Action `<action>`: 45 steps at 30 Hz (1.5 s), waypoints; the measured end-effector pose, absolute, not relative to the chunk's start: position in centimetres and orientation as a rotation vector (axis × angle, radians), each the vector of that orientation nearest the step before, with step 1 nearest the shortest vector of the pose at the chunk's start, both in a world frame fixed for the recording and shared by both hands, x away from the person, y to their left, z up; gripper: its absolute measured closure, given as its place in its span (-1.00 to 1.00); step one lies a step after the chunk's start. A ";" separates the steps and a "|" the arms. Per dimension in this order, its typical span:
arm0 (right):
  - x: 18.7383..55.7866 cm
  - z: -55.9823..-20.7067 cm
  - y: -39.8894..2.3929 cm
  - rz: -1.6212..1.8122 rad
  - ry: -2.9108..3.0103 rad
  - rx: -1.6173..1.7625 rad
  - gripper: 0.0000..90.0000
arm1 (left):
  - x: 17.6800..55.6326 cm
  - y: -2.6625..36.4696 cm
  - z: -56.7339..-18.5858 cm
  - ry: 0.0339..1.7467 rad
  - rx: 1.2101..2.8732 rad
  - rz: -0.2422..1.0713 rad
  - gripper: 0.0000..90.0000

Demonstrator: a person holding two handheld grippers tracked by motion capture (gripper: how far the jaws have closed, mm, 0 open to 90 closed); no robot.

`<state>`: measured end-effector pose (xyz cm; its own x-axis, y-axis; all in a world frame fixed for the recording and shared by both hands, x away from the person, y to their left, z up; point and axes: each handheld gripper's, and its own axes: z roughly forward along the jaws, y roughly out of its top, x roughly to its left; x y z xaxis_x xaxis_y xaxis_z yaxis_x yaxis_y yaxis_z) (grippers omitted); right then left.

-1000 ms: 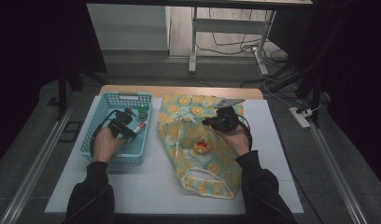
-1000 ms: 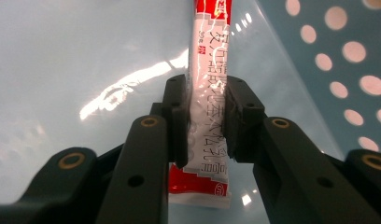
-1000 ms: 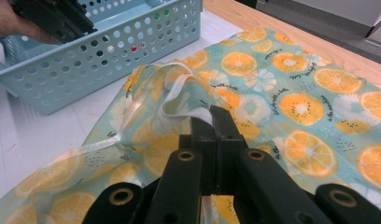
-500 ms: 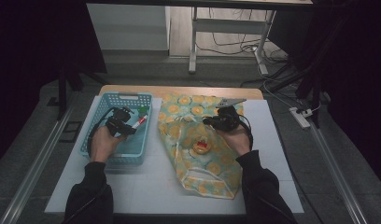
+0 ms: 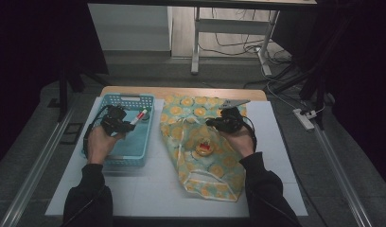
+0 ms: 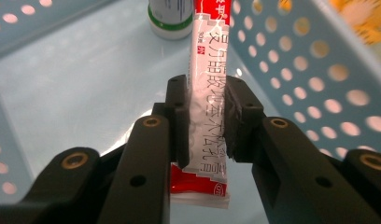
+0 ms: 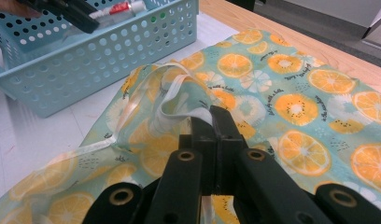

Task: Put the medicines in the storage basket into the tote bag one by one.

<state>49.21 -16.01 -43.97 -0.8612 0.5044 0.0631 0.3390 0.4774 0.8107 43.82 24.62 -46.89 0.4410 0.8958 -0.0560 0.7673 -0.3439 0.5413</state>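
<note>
A red and white sachet [image 6: 208, 93] stands upright between the pads of my left gripper [image 6: 208, 121], which is shut on it above the floor of the light blue basket [image 6: 319, 70]. From above, the left gripper [image 5: 125, 124] hovers over the basket [image 5: 134, 100] with the sachet [image 5: 139, 116] pointing toward its far right corner. My right gripper [image 7: 212, 126] is shut on the white-edged rim of the orange-print bag [image 7: 291, 93], holding its mouth raised. In the high view the right gripper [image 5: 211, 123] sits at the bag [image 5: 200, 184], with a small orange and red item [image 5: 204, 148] inside.
A white bottle with a green ring [image 6: 172, 18] stands in the basket beyond the sachet. Basket and bag lie on a white mat [image 5: 148, 198] over a wooden table [image 5: 134, 91]. A power strip [image 5: 304, 118] lies on the floor to the right.
My left hand has risen inside the basket and carried the sachet up toward the far right corner. The right hand and the bag have stayed put.
</note>
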 end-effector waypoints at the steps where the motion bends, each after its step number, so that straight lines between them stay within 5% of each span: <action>1: 49.2 -44.0 -16.0 1.330 2.537 0.733 0.99 | 43.7 24.7 -46.6 1.385 2.189 0.348 0.63; 22: 49.2 -43.4 -16.5 1.348 2.516 0.737 0.99 | 40.6 20.5 -41.8 1.133 2.174 0.277 0.63; 45: 49.2 -43.3 -16.5 1.359 2.503 0.733 0.99 | 39.2 12.5 -42.1 0.888 2.287 0.110 0.63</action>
